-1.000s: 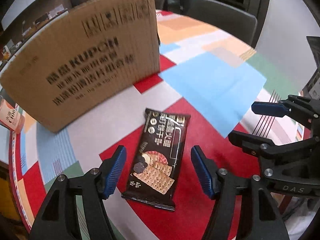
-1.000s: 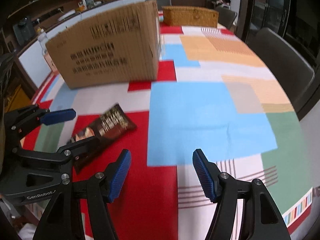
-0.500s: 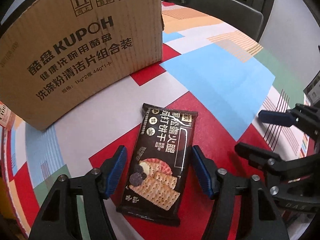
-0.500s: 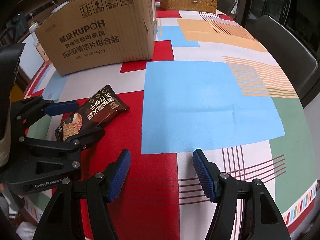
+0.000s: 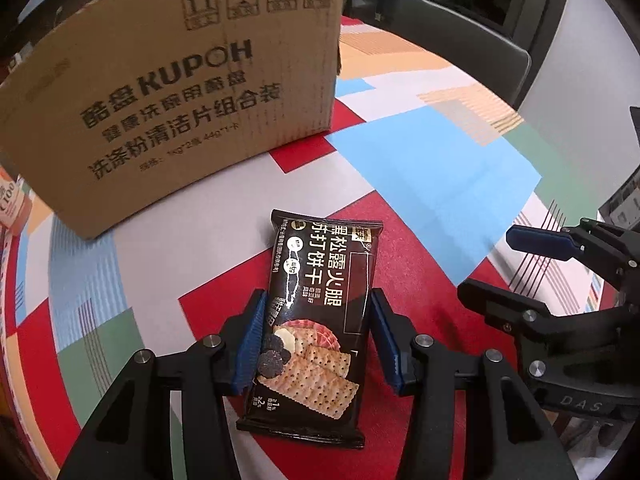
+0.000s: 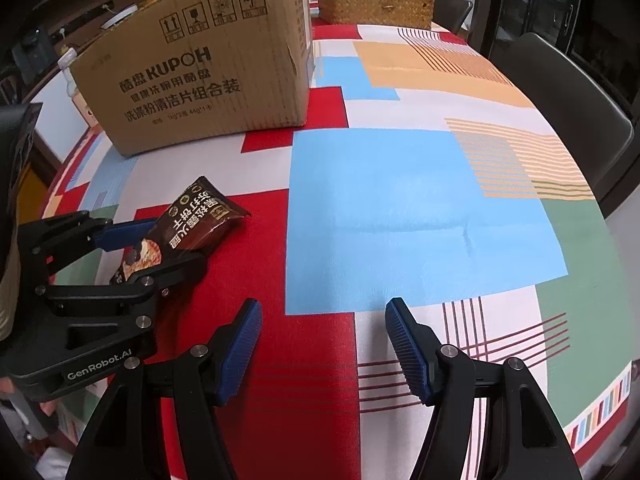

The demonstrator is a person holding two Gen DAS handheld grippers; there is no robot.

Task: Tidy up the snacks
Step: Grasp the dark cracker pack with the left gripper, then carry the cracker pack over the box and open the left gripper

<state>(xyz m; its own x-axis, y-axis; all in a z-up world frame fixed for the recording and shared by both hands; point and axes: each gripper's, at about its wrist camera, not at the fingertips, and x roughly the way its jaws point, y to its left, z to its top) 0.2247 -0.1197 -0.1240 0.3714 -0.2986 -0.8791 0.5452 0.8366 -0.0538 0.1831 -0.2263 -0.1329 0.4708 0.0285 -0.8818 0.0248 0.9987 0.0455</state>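
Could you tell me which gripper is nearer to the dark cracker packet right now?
Left. The left gripper straddles the cracker packet, pads at its edges; the right gripper hangs open over the tablecloth, off to its right.
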